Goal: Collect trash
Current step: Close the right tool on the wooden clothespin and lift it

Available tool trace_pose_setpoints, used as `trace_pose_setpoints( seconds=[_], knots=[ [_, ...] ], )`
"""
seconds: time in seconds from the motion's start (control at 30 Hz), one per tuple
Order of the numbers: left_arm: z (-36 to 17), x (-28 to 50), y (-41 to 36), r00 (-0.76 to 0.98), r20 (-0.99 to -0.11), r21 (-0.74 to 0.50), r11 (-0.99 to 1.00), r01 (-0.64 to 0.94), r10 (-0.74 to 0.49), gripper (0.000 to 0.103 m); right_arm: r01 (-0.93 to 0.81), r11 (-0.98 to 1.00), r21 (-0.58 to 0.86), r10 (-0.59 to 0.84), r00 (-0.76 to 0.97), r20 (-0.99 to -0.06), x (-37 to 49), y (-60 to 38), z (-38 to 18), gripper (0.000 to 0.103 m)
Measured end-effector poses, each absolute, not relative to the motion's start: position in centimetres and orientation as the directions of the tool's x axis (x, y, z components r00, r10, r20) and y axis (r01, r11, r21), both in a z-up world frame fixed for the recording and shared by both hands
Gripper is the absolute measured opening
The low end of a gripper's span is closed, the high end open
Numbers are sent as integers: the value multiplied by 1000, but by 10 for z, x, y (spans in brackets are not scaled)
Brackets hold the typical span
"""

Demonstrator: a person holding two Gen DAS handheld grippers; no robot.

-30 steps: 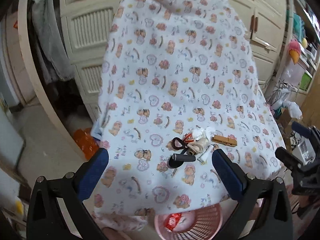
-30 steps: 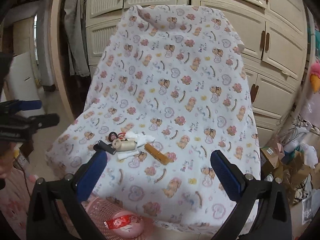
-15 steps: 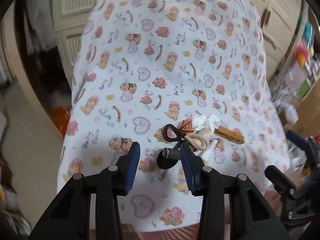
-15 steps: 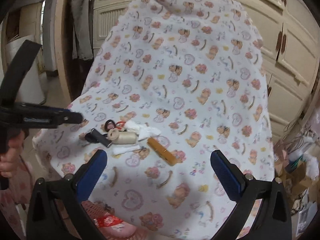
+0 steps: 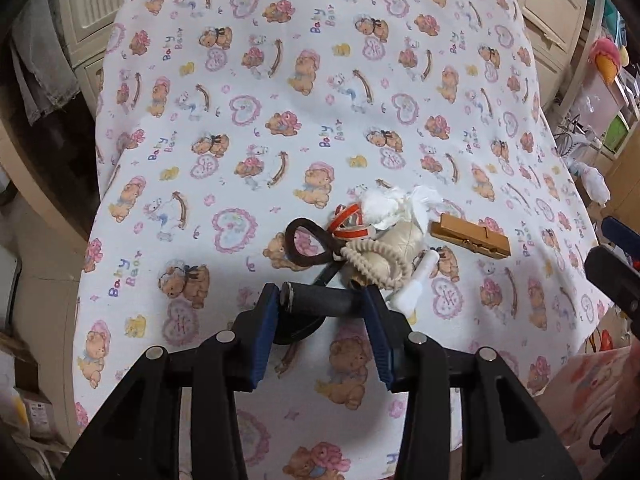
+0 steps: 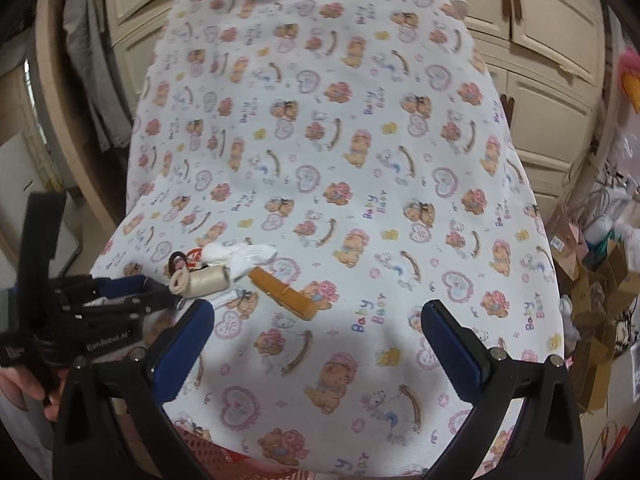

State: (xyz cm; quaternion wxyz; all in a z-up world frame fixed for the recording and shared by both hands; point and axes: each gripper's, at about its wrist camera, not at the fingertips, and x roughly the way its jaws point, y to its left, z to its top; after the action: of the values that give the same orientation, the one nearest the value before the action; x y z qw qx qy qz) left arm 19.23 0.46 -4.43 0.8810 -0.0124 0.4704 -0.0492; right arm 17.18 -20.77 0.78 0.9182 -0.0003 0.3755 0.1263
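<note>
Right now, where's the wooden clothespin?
The wooden clothespin lies on the bear-print cloth, at the right end of the clutter, just right of the thread spool.

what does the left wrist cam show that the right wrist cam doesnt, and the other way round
Only the left wrist view shows the left gripper closed around the black cylinder, and the dark hair tie loop in full.

Only the right wrist view shows the right gripper open above bare cloth, and the pink basket at the cloth's near edge.

Both show the bear-print cloth, the wooden clothespin, the crumpled white tissue and the cream thread spool.
</note>
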Motion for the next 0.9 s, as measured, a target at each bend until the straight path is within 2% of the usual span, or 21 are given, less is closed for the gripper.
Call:
trace_pose_setpoints(
  seconds=[0.03, 0.13, 0.43, 0.83, 0.87, 0.9],
  knots=[
    [-44, 192, 6, 557, -824, -77, 995, 65, -101, 31, -229, 969, 93, 229, 688, -689, 172, -209, 8, 103],
    [-39, 192, 12, 575, -810, -113, 993, 40, -116, 19, -226, 971, 80, 217, 691, -689, 171, -210, 7, 103],
    [-18, 180, 20, 602, -777, -180, 981, 72, -186, 3, -205, 976, 72, 197, 691, -695, 170, -215, 4, 103],
    [6, 155, 28, 660, -735, -141, 987, 76, -156, 2, -196, 976, 93, 204, 681, -703, 174, -210, -1, 103],
    [7, 153, 30, 660, -734, -149, 986, 73, -160, 2, -201, 976, 87, 203, 682, -703, 175, -207, -2, 102],
    [8, 153, 31, 660, -734, -156, 985, 70, -164, 2, -212, 974, 80, 206, 679, -705, 177, -203, -3, 93]
  ],
)
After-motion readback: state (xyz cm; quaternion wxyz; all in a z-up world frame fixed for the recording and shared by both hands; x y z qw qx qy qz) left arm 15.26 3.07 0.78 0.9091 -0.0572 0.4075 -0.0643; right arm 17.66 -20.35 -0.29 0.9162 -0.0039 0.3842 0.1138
